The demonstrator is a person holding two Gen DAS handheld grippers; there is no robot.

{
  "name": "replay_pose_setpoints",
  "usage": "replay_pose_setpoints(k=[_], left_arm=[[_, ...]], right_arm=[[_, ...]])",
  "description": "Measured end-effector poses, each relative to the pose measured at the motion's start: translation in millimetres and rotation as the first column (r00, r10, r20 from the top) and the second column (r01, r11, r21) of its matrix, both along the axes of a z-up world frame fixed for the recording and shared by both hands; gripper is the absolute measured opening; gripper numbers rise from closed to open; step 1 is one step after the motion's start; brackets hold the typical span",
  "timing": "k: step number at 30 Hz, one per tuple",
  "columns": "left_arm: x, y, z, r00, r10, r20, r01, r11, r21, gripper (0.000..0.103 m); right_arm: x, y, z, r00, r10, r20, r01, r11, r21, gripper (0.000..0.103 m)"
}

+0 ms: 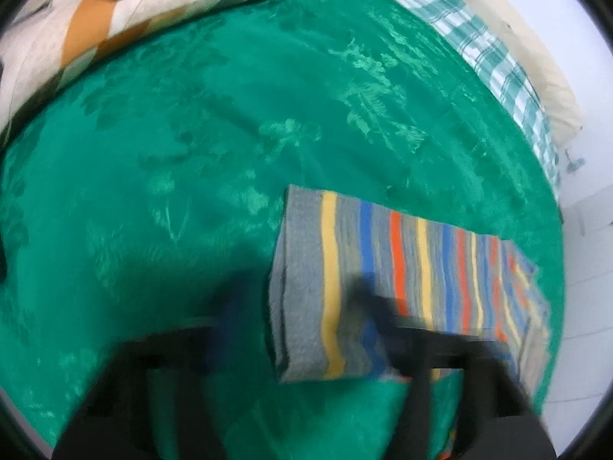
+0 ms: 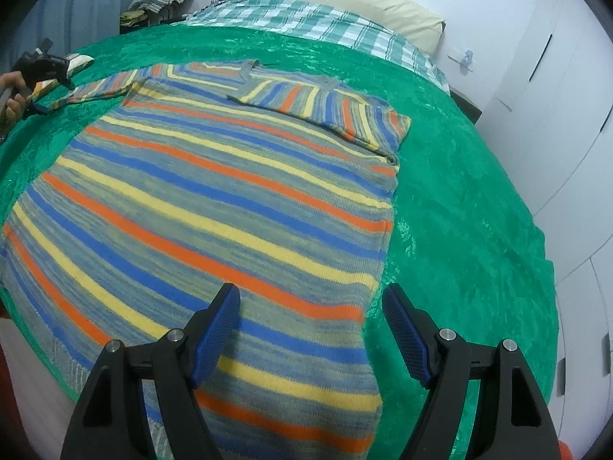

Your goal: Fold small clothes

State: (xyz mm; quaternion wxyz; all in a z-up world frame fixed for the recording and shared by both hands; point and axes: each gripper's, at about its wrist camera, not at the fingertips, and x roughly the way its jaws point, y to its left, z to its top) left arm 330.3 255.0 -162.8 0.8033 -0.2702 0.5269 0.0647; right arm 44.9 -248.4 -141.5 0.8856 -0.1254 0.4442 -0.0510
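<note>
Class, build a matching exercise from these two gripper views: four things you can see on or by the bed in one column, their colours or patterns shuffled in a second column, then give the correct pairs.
Things
1. sweater
2. bedspread
3. sheet at the head of the bed
4. pads of the right gripper

Colours or patterns
A. plain shiny green
B. blue
C. green and white checks
D. grey with orange, yellow and blue stripes

Pairs: 1-D, 2-A, 3-C, 4-B

Black fingers (image 2: 214, 345), blue ribbed pads (image 2: 406, 339)
</note>
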Motion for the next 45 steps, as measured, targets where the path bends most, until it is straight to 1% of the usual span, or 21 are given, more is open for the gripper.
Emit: replay_pose_setpoints(k=[1, 3, 5, 8, 10, 13, 14, 16, 17, 18, 19, 20, 21, 24, 27, 30, 32, 35, 37, 41, 45], left_arm=[[2.4, -1.5, 2.3, 1.000, -0.004, -0.002, 0.004, 1.000, -0.009, 0.002], [8.7, -10.3, 28.5, 0.999, -0.012, 0.045, 0.010, 0.998, 0.054, 0.002], [19.6, -30.7, 63.3, 0.991, -0.087, 0.100, 0.071, 0.986, 0.151, 0.002], [37.1, -93.1, 130.2, 0.945, -0.270, 0.187, 0.206, 0.930, 0.304, 0.002], [46.5, -155.7, 176.2, 0.879, -0.411, 0.240, 0.304, 0.873, 0.381, 0.002], [49.5, -240.4, 209.8, 0.778, -0.559, 0.286, 0.410, 0.797, 0.443, 0.002], [47.7, -257.5, 211.9, 0.756, -0.586, 0.293, 0.431, 0.782, 0.450, 0.002], [40.5, -322.9, 205.6, 0.684, -0.665, 0.299, 0.500, 0.727, 0.471, 0.002], [38.7, -339.7, 199.3, 0.666, -0.683, 0.298, 0.517, 0.711, 0.476, 0.003], [32.8, -372.9, 180.8, 0.632, -0.719, 0.288, 0.554, 0.680, 0.481, 0.009], [27.7, -394.0, 161.3, 0.616, -0.742, 0.264, 0.591, 0.657, 0.467, 0.033], [20.0, -405.8, 146.5, 0.618, -0.751, 0.231, 0.616, 0.646, 0.451, 0.055], [10.3, -422.4, 116.8, 0.638, -0.750, 0.173, 0.638, 0.642, 0.426, 0.083], [-34.0, -427.3, 68.7, 0.630, -0.764, 0.140, 0.689, 0.633, 0.352, 0.081], [-86.7, -402.8, 44.4, 0.636, -0.763, 0.117, 0.691, 0.631, 0.352, 0.081], [-125.7, -357.0, 33.4, 0.669, -0.736, 0.103, 0.664, 0.654, 0.363, 0.086], [-143.3, -327.1, 26.4, 0.709, -0.700, 0.089, 0.635, 0.688, 0.352, 0.089], [-168.9, -272.6, 10.8, 0.794, -0.606, 0.036, 0.567, 0.761, 0.315, 0.090], [-199.3, -248.5, 7.4, 0.814, -0.578, 0.053, 0.535, 0.783, 0.318, 0.090], [-229.2, -234.7, 8.8, 0.827, -0.561, 0.032, 0.506, 0.769, 0.391, 0.092], [-233.6, -219.5, 25.7, 0.845, -0.522, 0.118, 0.437, 0.800, 0.411, 0.097]], right_arm=[[1.2, -1.3, -1.2, 1.000, -0.003, -0.004, 0.003, 1.000, 0.003, 0.076], [2.4, -2.9, -1.9, 1.000, -0.009, -0.006, 0.009, 1.000, 0.006, 0.076], [2.7, -5.2, -1.2, 1.000, -0.011, -0.002, 0.011, 1.000, 0.016, 0.076], [2.9, -7.8, 2.3, 1.000, -0.009, 0.010, 0.008, 0.999, 0.035, 0.076], [3.3, -8.4, 5.2, 1.000, -0.003, 0.017, 0.002, 0.999, 0.049, 0.076], [3.1, -8.7, 7.5, 1.000, 0.000, 0.024, -0.001, 0.998, 0.061, 0.076], [3.0, -9.2, 8.0, 1.000, -0.001, 0.026, -0.001, 0.998, 0.065, 0.076], [2.4, -10.4, 8.3, 1.000, -0.003, 0.026, 0.002, 0.997, 0.072, 0.076], [1.9, -11.2, 8.0, 1.000, -0.005, 0.025, 0.003, 0.997, 0.074, 0.076], [1.5, -12.7, 7.5, 1.000, -0.008, 0.023, 0.006, 0.997, 0.076, 0.076], [1.2, -13.4, 6.2, 1.000, -0.011, 0.019, 0.010, 0.997, 0.079, 0.076], [1.0, -14.8, 5.5, 1.000, -0.015, 0.017, 0.013, 0.997, 0.082, 0.076], [0.7, -16.7, 5.0, 1.000, -0.020, 0.014, 0.019, 0.996, 0.085, 0.076], [-1.9, -23.4, 7.8, 0.999, -0.045, 0.018, 0.043, 0.994, 0.097, 0.076], [-5.3, -31.1, 13.2, 0.997, -0.066, 0.034, 0.062, 0.992, 0.107, 0.076], [-2.9, -38.8, 13.7, 0.996, -0.088, 0.029, 0.084, 0.989, 0.122, 0.076], [1.7, -43.9, 11.7, 0.994, -0.103, 0.020, 0.099, 0.984, 0.146, 0.076], [6.4, -45.9, 11.1, 0.994, -0.112, 0.014, 0.108, 0.980, 0.167, 0.076], [6.3, -44.1, 12.1, 0.995, -0.102, 0.017, 0.097, 0.980, 0.171, 0.076], [-1.0, -50.2, 14.1, 0.992, -0.122, 0.011, 0.118, 0.976, 0.185, 0.076], [-7.0, -65.5, 16.0, 0.984, -0.179, -0.010, 0.177, 0.960, 0.216, 0.076]])
